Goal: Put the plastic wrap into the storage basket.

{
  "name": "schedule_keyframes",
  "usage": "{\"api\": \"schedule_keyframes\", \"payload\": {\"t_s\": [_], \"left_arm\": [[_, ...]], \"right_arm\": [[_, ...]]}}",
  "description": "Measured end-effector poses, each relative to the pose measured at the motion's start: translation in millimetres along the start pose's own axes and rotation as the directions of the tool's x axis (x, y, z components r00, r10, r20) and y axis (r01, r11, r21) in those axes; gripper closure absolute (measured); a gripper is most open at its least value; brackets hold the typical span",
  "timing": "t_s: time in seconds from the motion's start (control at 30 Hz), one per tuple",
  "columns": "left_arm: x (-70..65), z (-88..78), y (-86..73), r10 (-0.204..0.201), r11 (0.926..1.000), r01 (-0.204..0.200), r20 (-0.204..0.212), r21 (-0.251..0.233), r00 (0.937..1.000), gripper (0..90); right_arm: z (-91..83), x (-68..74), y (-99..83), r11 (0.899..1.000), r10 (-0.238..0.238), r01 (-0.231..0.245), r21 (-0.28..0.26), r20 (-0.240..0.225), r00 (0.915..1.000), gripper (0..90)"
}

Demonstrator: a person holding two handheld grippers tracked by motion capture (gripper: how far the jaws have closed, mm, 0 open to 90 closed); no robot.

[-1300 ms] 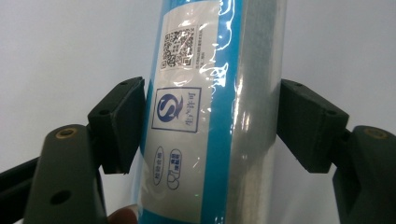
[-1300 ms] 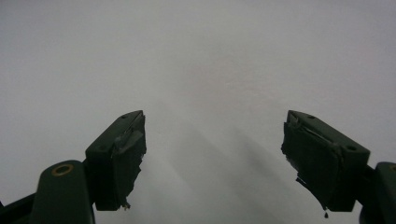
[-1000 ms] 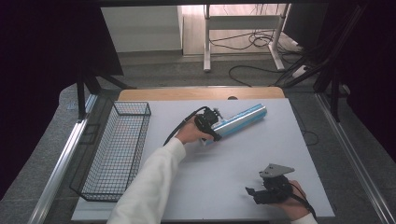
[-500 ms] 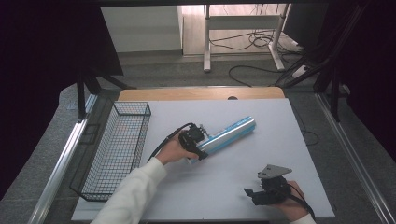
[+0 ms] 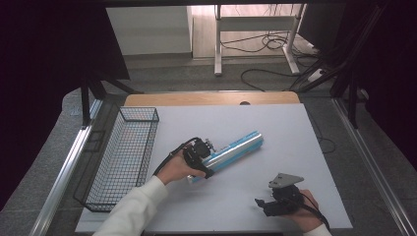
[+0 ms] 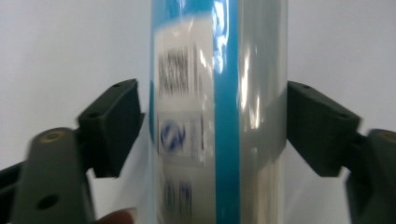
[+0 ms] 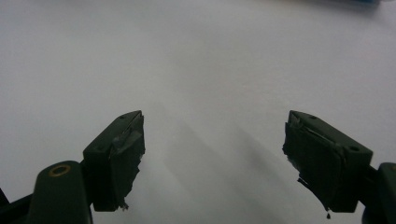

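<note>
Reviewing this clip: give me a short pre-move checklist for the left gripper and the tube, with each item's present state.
1. Tube lies flat on the white table: ok.
2. Tube centred between the left gripper jaws: ok.
3. Pads pressing on the tube: not ok; the jaws have just been opening, and a gap shows on the left side.
4. Wire basket apart from the tube: ok.
5. Right gripper open, nothing between its jaws: ok.

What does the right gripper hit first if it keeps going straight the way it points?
Probably nothing but the white table sheet: the right gripper is open with nothing between its jaws. The blue roll sits far off at the upper right edge, likely outside its line, though depth is hard to judge.
</note>
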State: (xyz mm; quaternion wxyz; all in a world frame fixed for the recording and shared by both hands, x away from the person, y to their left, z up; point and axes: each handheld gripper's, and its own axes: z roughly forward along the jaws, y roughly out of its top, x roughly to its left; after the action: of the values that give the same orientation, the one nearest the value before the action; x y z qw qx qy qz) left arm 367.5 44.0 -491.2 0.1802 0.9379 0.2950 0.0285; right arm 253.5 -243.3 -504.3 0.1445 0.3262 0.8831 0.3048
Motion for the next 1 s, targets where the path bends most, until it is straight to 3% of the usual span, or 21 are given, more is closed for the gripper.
{"api": "schedule_keyframes", "payload": {"t_s": [0.2,0.27,0.3,0.43,0.5,0.53,0.67,0.77,0.93,1.0], "left_arm": [[2.3,5.5,31.0,-0.009,0.9997,0.009,0.004,-0.022,0.9999,15.4],[3.3,9.0,44.0,-0.003,0.9999,0.003,0.011,-0.015,0.9999,15.7],[5.0,12.1,53.2,0.007,1.0,-0.007,-0.005,-0.005,1.0,15.1],[10.9,21.6,68.6,0.004,0.9998,-0.004,0.03,0.018,0.9996,13.6],[11.1,24.1,71.0,0.002,0.9998,-0.003,0.043,0.02,0.9991,15.7],[9.6,29.5,74.9,0.011,0.9987,-0.014,0.072,0.048,0.9973,15.9],[6.5,39.6,77.7,0.015,0.9932,-0.022,0.057,0.115,0.9982,25.0],[7.3,38.9,78.5,0.005,0.9926,-0.014,0.074,0.121,0.9972,31.1],[8.1,38.4,81.9,0.0,0.9879,-0.012,0.078,0.155,0.997,31.4],[10.0,35.8,82.7,-0.02,0.9879,0.007,0.085,0.155,0.9962,31.5]], "right_arm": [[0.9,-1.7,-1.5,1.0,0.001,-0.001,0.007,0.002,1.0,20.7],[0.4,-2.0,-2.1,1.0,0.003,-0.003,0.008,0.005,1.0,20.7],[0.1,-2.4,-2.5,1.0,0.004,-0.004,0.009,0.006,1.0,20.7],[0.5,-3.0,-3.4,1.0,0.001,-0.001,0.013,0.008,1.0,20.7],[0.8,-3.0,-3.6,1.0,0.001,-0.001,0.016,0.008,1.0,20.7],[1.0,-3.2,-3.7,1.0,0.001,-0.001,0.018,0.008,1.0,20.7],[1.1,-3.8,-4.0,1.0,0.003,-0.004,0.021,0.011,0.9999,20.7],[1.2,-4.1,-4.1,1.0,0.005,-0.005,0.024,0.014,0.9999,20.7],[1.4,-4.6,-4.0,1.0,0.008,-0.008,0.024,0.015,0.9999,20.7],[0.9,-5.2,-4.0,1.0,0.007,-0.007,0.02,0.017,0.9998,20.7]]}}
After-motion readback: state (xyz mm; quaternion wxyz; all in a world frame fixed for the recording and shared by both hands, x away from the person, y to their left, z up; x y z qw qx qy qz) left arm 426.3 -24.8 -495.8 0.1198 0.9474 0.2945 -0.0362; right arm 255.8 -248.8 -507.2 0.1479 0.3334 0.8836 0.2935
